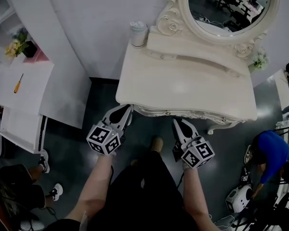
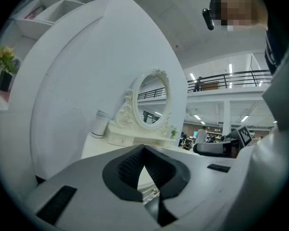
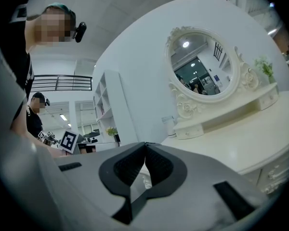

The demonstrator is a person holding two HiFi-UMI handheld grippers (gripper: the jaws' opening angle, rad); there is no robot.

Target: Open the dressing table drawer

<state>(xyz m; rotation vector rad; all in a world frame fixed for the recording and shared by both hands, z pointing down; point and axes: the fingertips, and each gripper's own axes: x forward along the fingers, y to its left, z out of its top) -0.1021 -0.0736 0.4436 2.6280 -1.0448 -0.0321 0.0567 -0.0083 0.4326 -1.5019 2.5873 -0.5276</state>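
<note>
left tool [image 1: 127, 109]: at dressing table [image 1: 183, 88] front | right tool [image 1: 178, 124]: just beside front

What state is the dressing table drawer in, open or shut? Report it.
Shut. In the head view the drawer front sits flush under the edge of the tabletop, with nothing pulled out.

Before us stands the dressing table [image 1: 183, 88], with its mirror [image 1: 229, 8] at the back edge. On its back left corner sits a canister [image 1: 137, 33]. Our left gripper [image 1: 129, 108] and right gripper [image 1: 176, 123] lie just before its front edge, well apart. Far left, a desk [image 1: 29, 97] bears a screwdriver [image 1: 19, 83].
</note>
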